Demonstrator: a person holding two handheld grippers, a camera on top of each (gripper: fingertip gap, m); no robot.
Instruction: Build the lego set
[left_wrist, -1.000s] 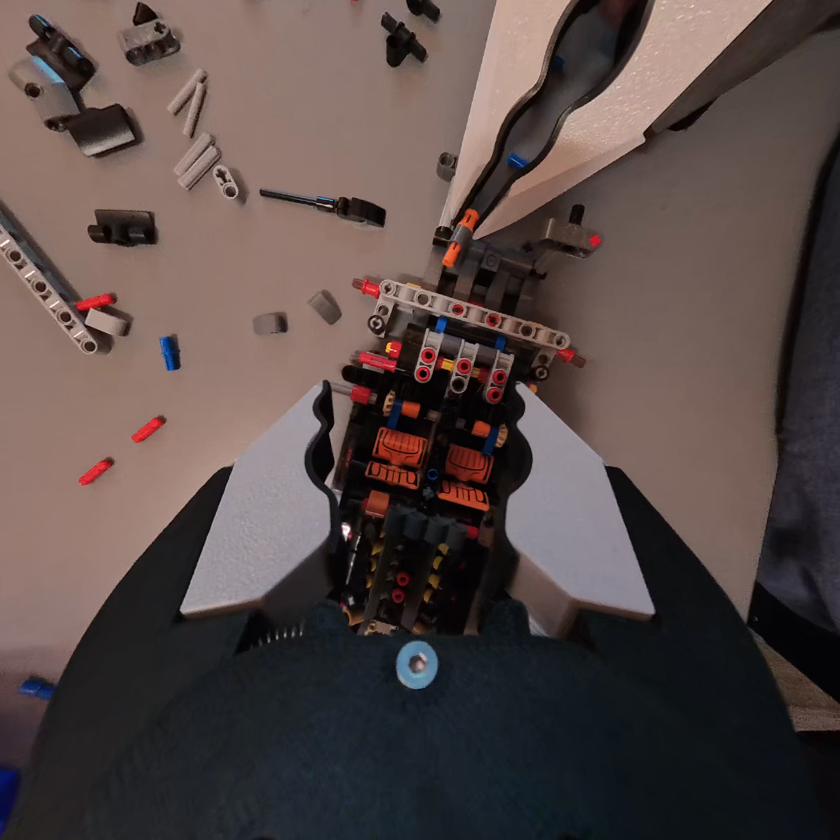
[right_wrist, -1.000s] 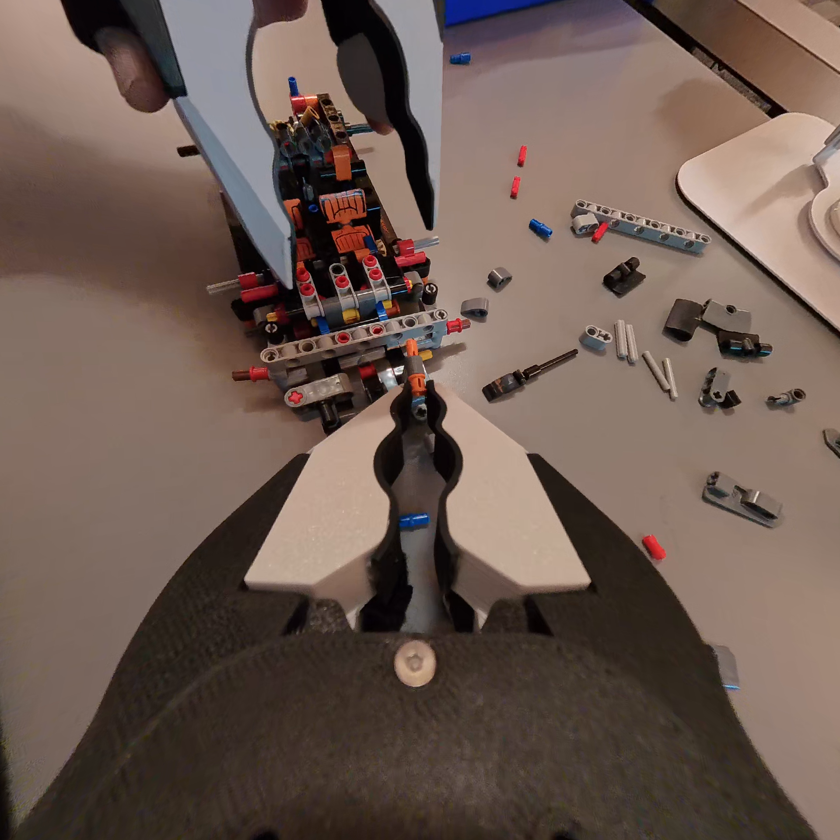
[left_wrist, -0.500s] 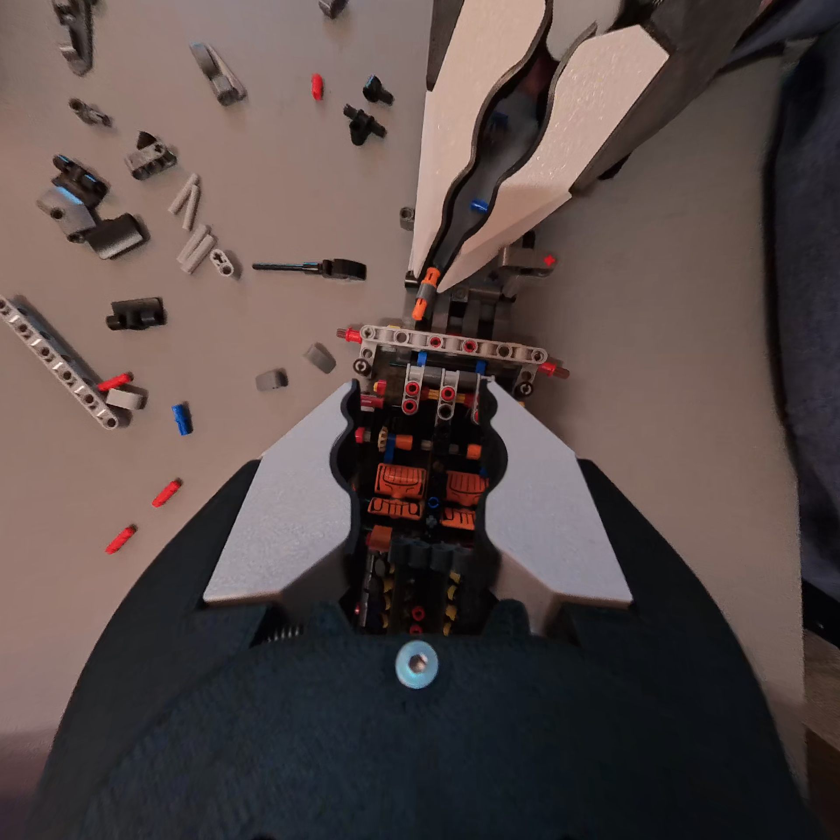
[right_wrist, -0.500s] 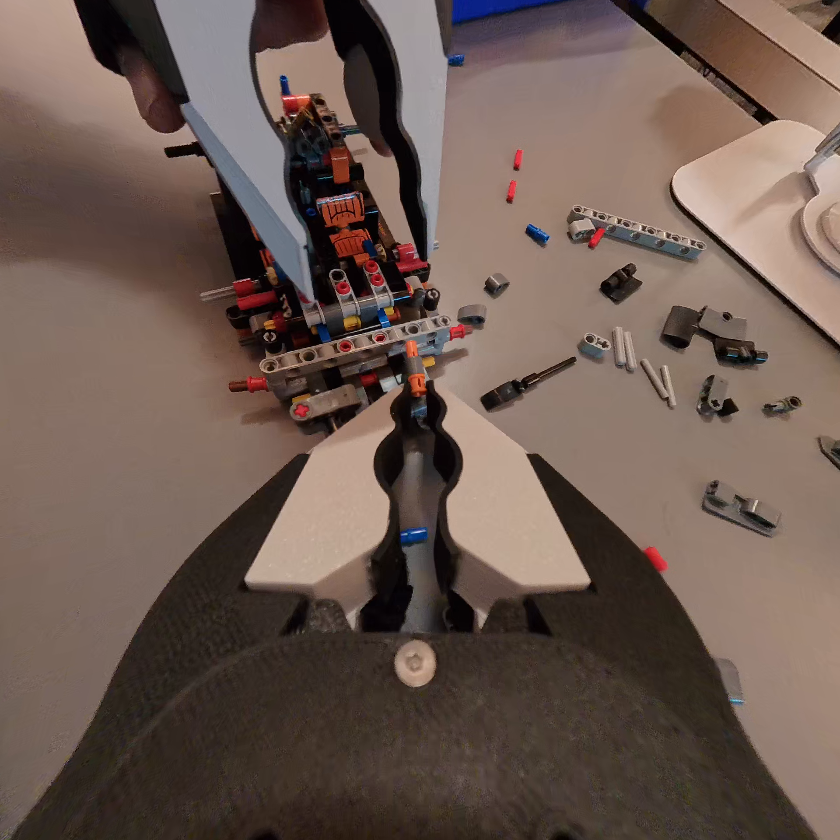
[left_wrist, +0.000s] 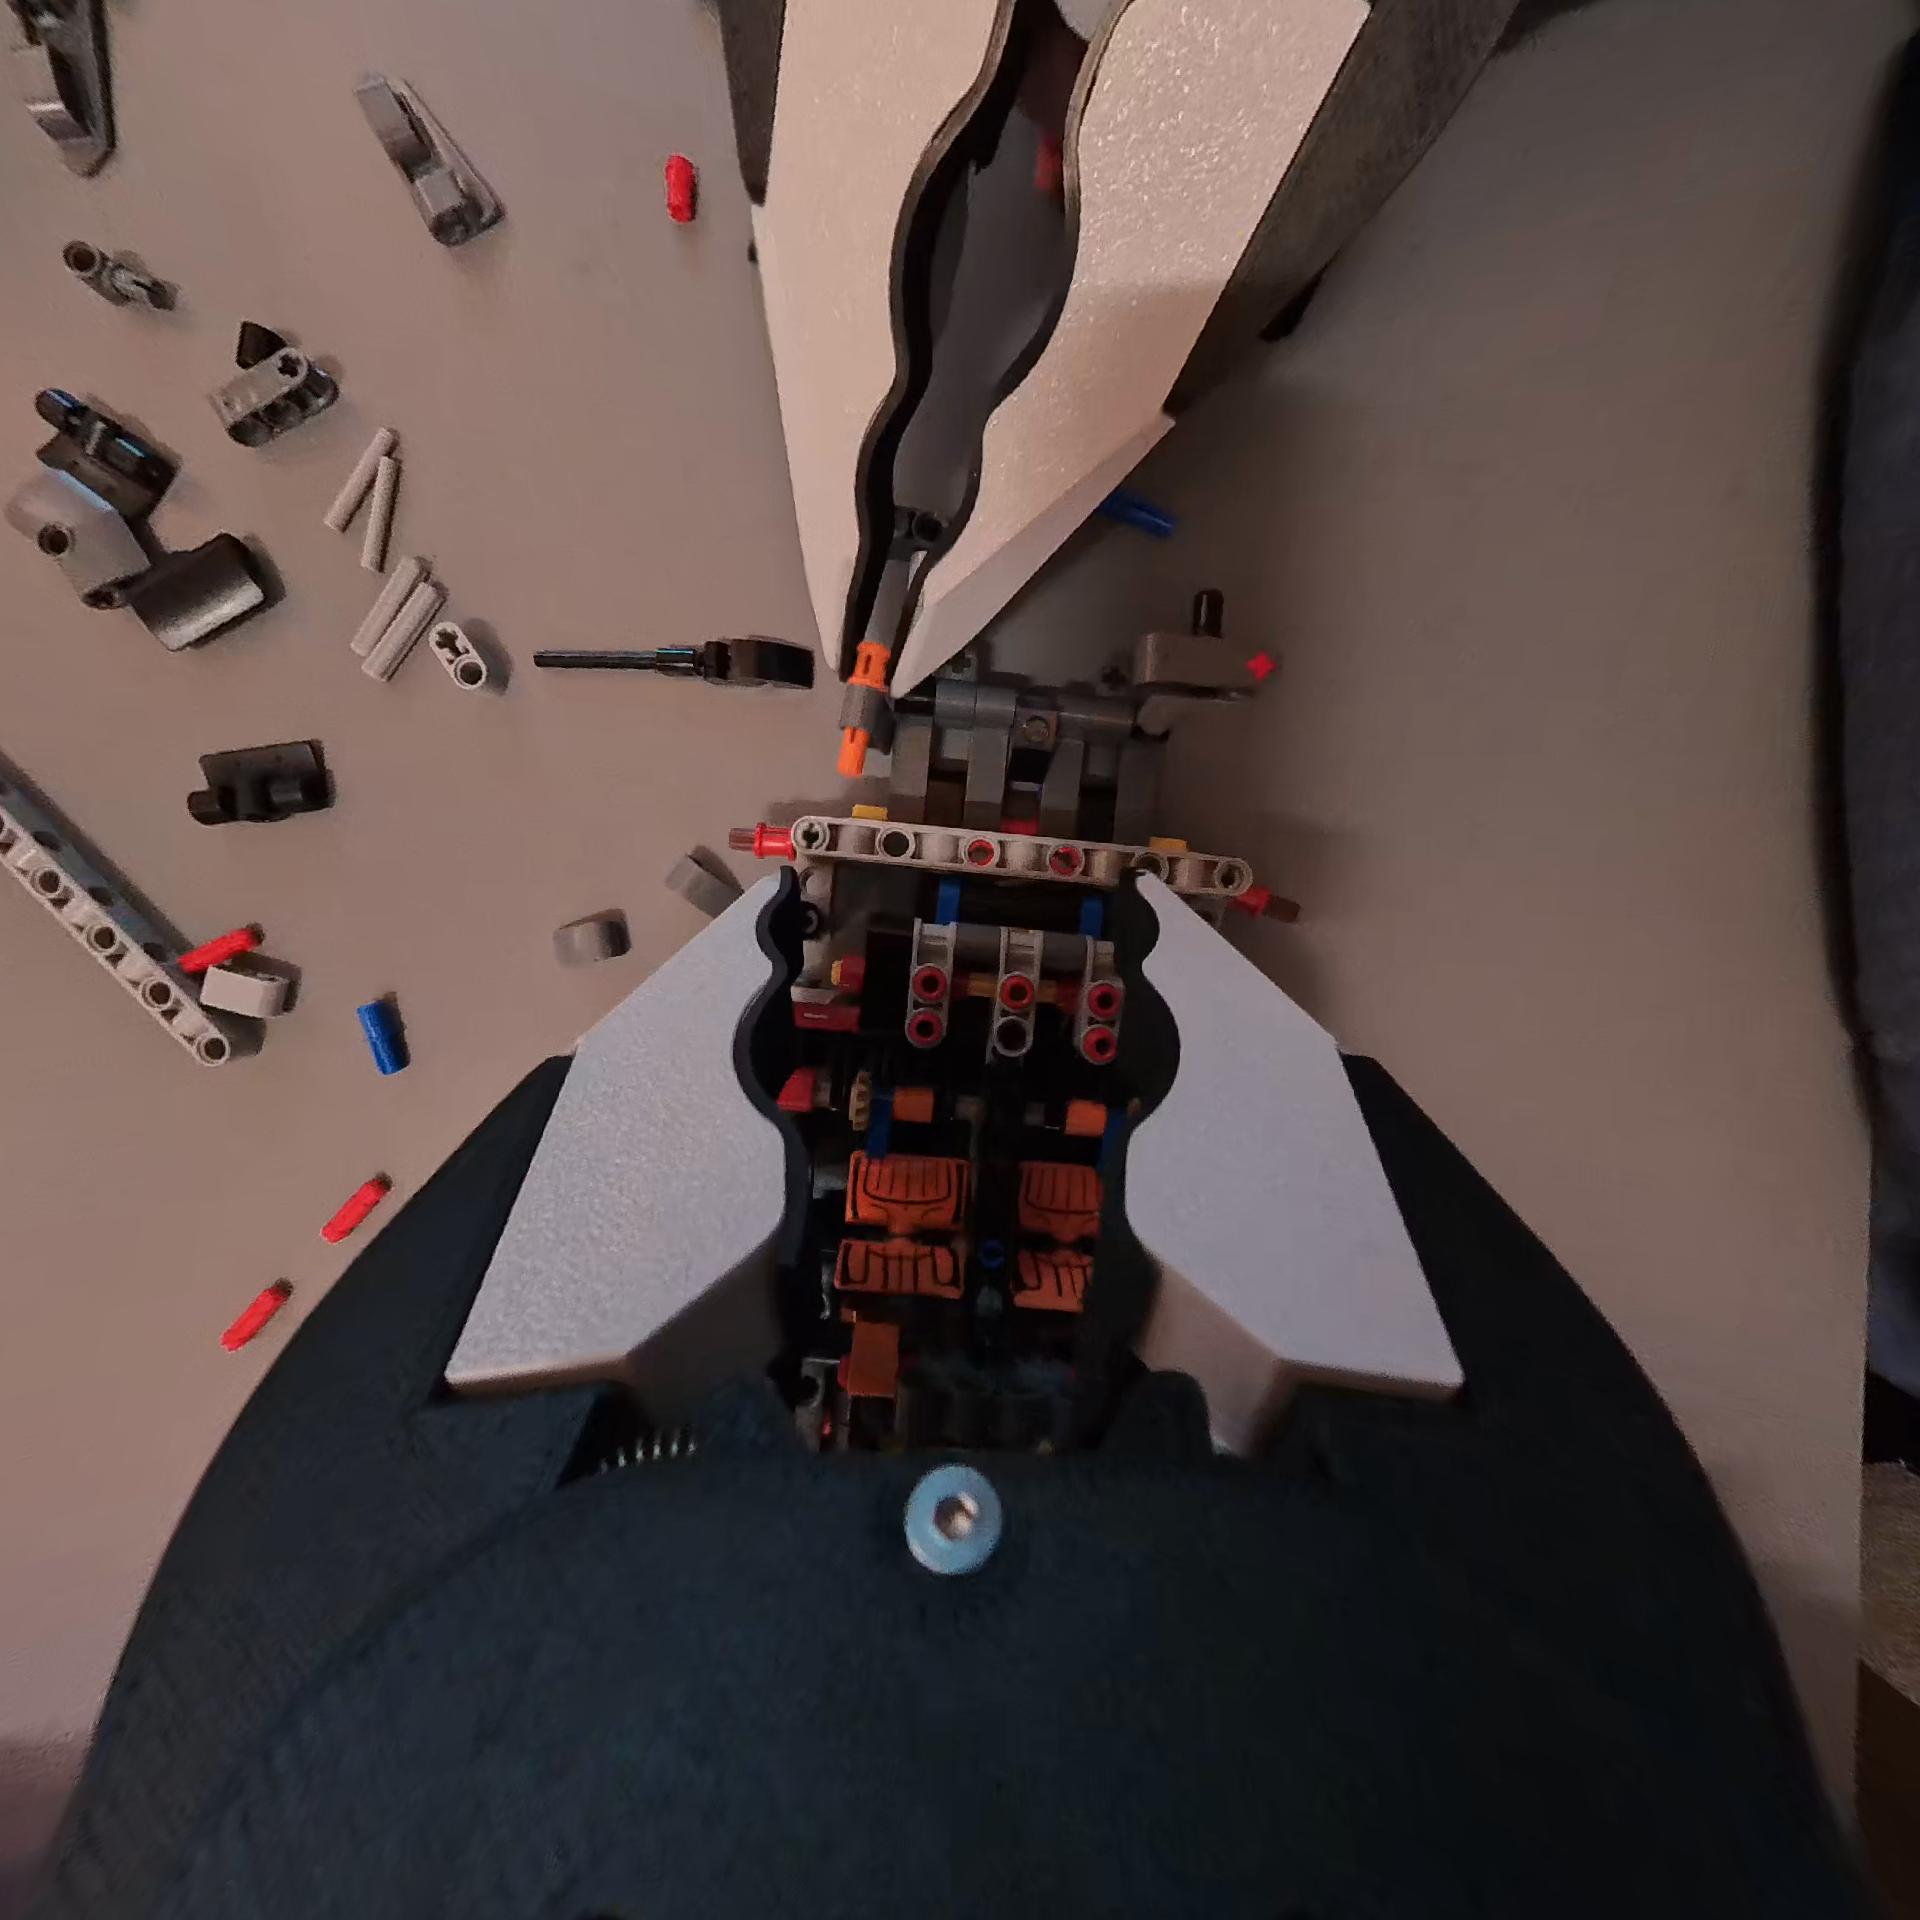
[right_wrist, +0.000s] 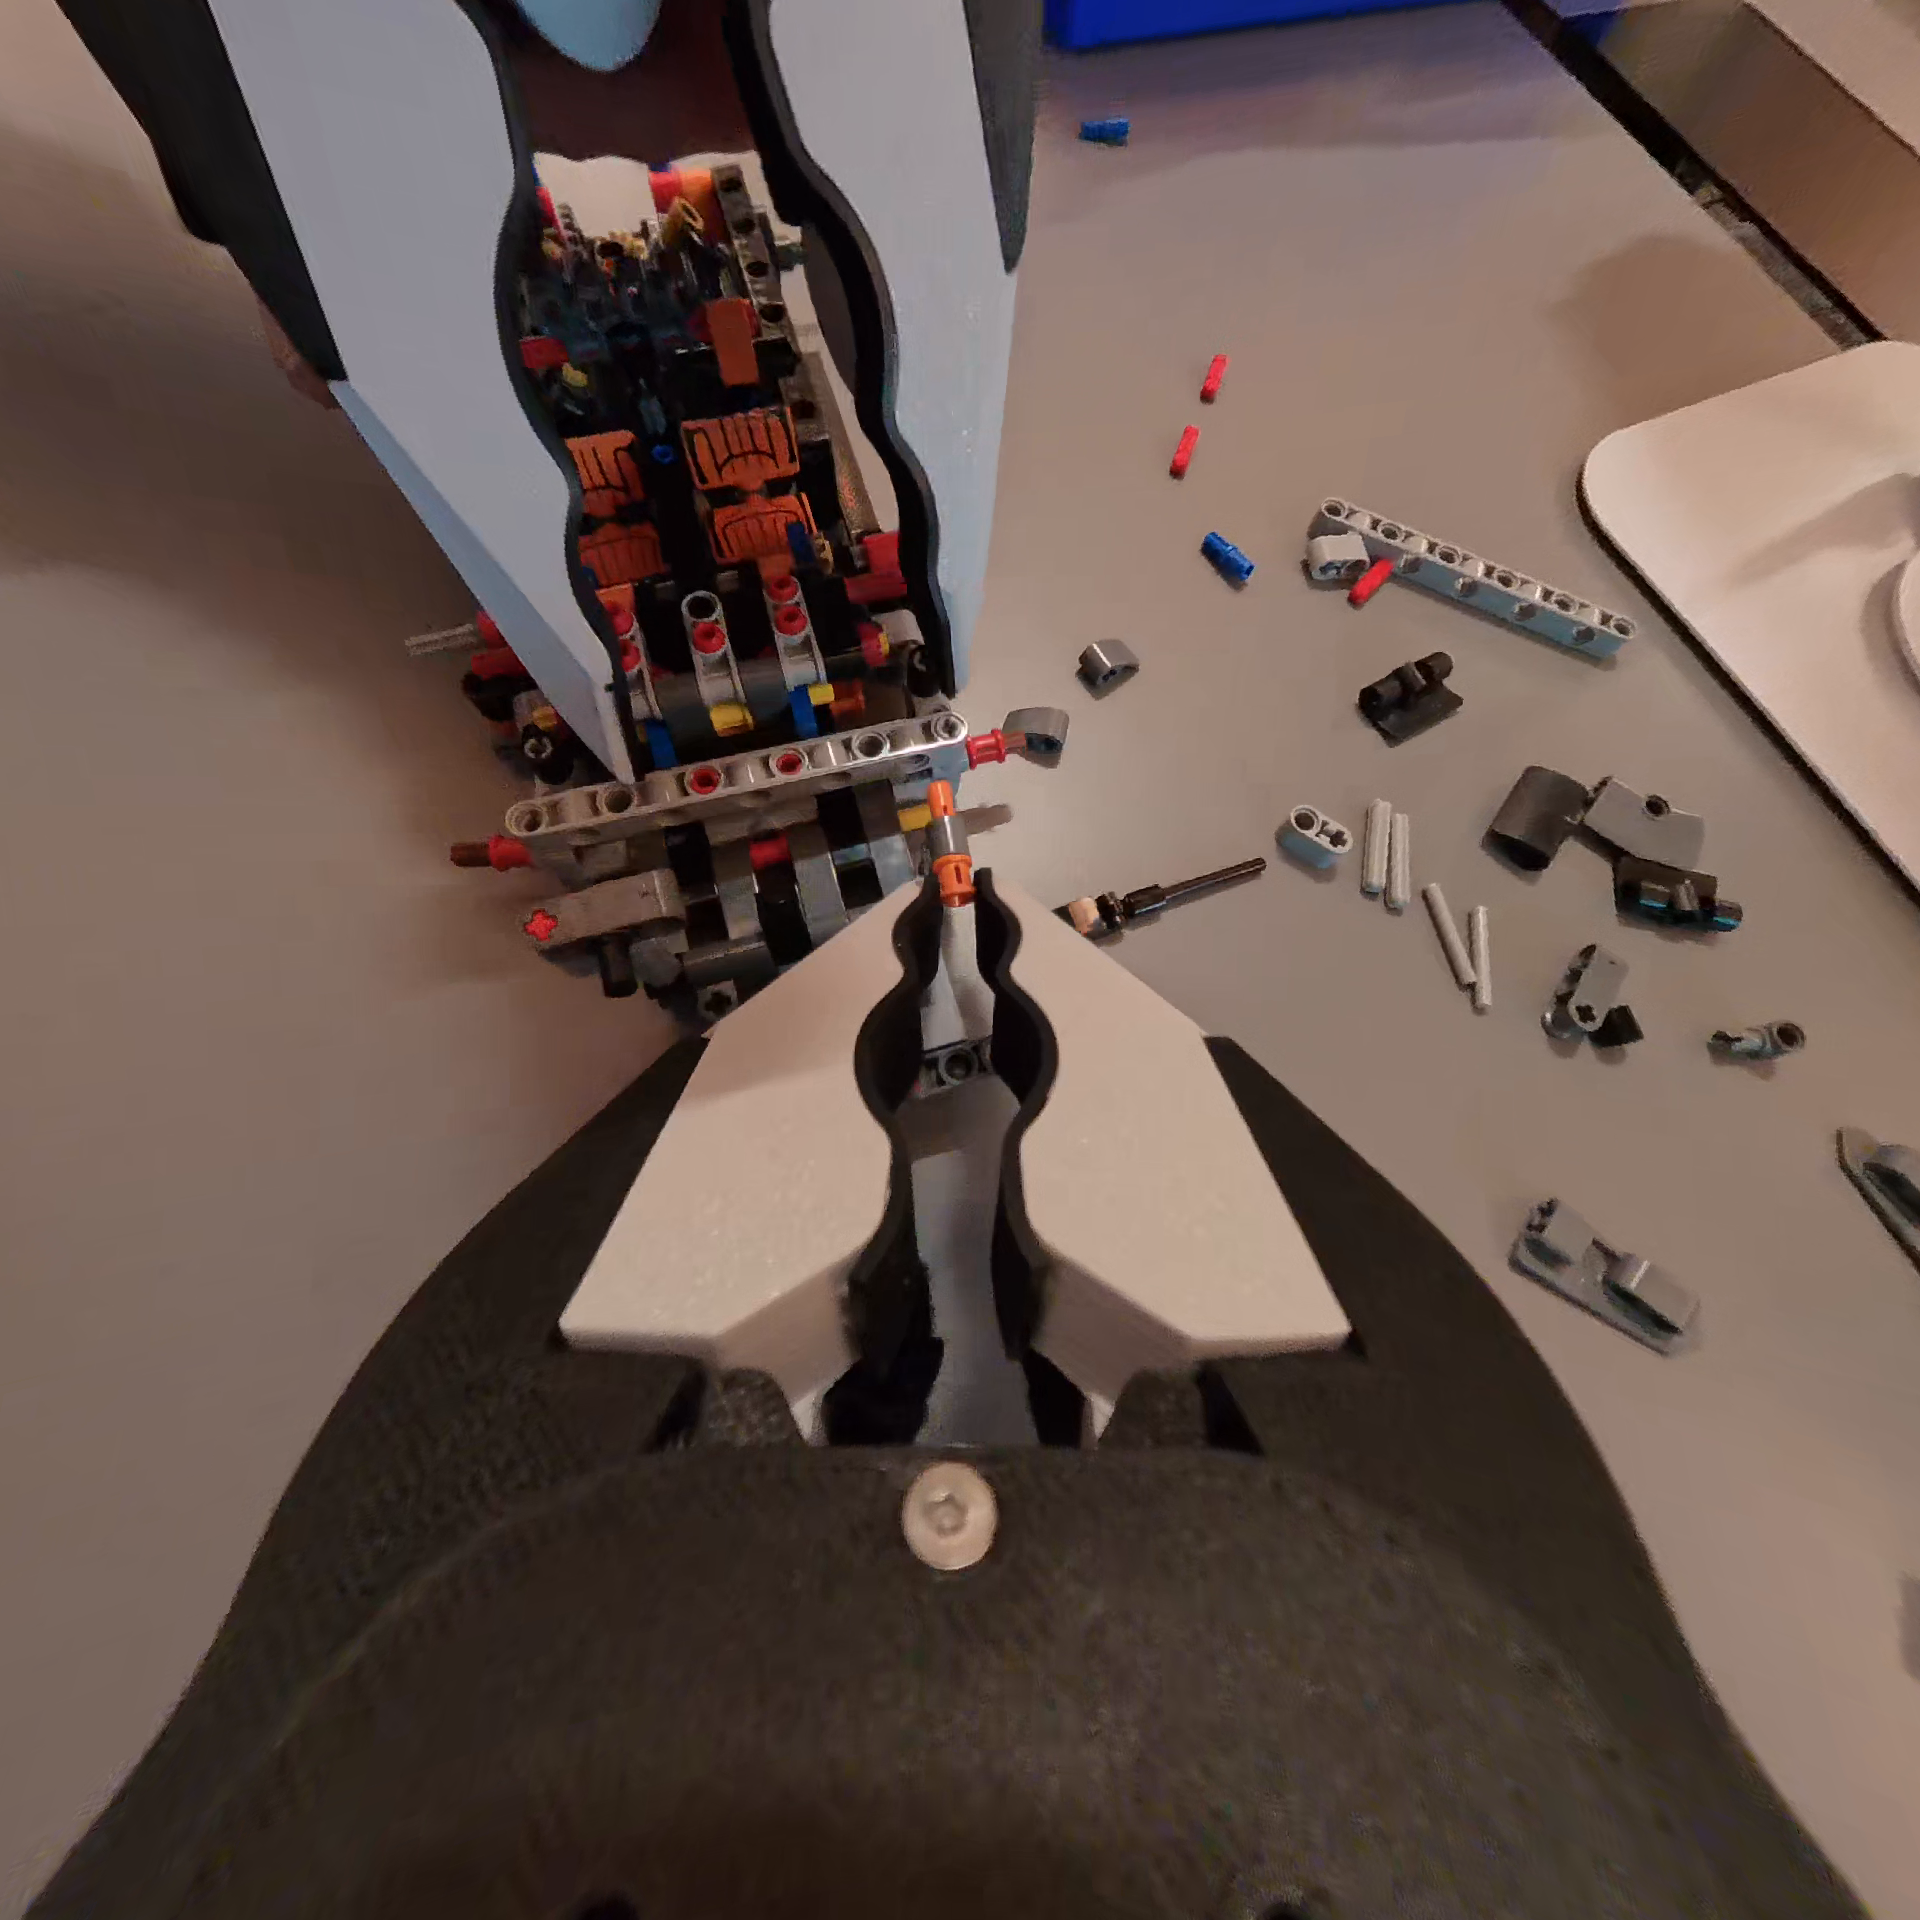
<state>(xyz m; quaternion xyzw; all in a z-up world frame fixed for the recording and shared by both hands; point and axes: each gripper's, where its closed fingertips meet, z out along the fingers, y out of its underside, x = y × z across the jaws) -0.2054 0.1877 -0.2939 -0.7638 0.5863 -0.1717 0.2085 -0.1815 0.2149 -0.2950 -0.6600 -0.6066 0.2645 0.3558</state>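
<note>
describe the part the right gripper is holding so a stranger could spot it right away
Find the lego model on the table. At its near end, the right hand-held gripper pinches a thin grey rod with orange bands, the only loose part raised off the table.

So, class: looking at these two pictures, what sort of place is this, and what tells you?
Probably a desk or hobby workbench indoors: a plain grey tabletop, loose building pieces such as a long grey holed beam scattered on it, and a half-built model.

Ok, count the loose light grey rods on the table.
4, all right of the model: one pair side by side, one pair splayed, nearer the camera. More may be hidden.
</note>
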